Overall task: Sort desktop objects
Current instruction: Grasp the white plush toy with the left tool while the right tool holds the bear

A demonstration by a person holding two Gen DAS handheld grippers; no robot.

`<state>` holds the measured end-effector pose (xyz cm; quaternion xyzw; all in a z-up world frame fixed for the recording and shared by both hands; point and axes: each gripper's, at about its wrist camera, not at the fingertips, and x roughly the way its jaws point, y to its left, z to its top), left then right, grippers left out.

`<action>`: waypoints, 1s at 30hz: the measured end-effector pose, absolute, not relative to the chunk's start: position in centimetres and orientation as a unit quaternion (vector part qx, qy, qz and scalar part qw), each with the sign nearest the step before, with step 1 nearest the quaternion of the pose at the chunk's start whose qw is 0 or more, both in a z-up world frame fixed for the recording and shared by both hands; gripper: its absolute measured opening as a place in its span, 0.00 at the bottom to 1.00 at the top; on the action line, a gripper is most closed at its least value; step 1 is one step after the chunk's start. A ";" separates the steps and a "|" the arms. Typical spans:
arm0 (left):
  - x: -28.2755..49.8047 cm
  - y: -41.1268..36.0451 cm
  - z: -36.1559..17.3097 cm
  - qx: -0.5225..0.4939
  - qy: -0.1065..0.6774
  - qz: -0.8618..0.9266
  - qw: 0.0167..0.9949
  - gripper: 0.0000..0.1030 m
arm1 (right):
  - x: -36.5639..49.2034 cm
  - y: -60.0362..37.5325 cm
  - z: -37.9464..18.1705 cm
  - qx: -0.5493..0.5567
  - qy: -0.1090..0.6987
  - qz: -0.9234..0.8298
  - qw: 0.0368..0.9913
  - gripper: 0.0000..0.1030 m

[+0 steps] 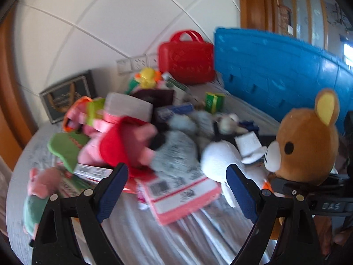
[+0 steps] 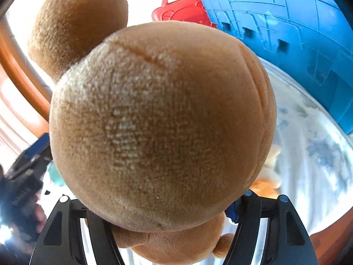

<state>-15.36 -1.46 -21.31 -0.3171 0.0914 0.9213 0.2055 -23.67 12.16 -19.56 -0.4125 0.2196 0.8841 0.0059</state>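
Observation:
A brown teddy bear (image 1: 306,141) stands upright at the right of the left wrist view, and the back of its head (image 2: 158,119) fills the right wrist view. My right gripper (image 2: 167,218) is shut on the bear below its head, one finger on each side of the body. My left gripper (image 1: 176,172) is open with nothing between its blue pads (image 1: 112,190); it hangs over a pile of toys: a pink pig plush in a red dress (image 1: 123,145), a grey plush (image 1: 174,152), a white plush (image 1: 220,159) and a pink packet (image 1: 181,196).
A blue plastic crate (image 1: 275,70) stands at the back right with a red carry case (image 1: 186,58) beside it. A small pig plush (image 1: 39,190) lies at the left edge. A framed picture (image 1: 66,97), a yellow toy (image 1: 147,77) and a green box (image 1: 214,101) sit farther back on the cloth-covered table (image 1: 154,238).

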 end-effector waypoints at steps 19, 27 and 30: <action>-16.1 6.1 -29.6 -0.381 0.083 0.907 0.156 0.59 | -20.7 19.2 -15.9 -0.381 0.200 0.901 -0.056 0.69; -15.0 4.9 -27.9 -0.382 0.077 0.903 0.179 0.46 | -21.0 19.6 -14.4 -0.369 0.192 0.907 -0.064 0.69; -14.0 4.1 -25.3 -0.353 0.101 0.911 0.185 0.46 | -21.1 19.3 -13.1 -0.355 0.187 0.913 -0.065 0.69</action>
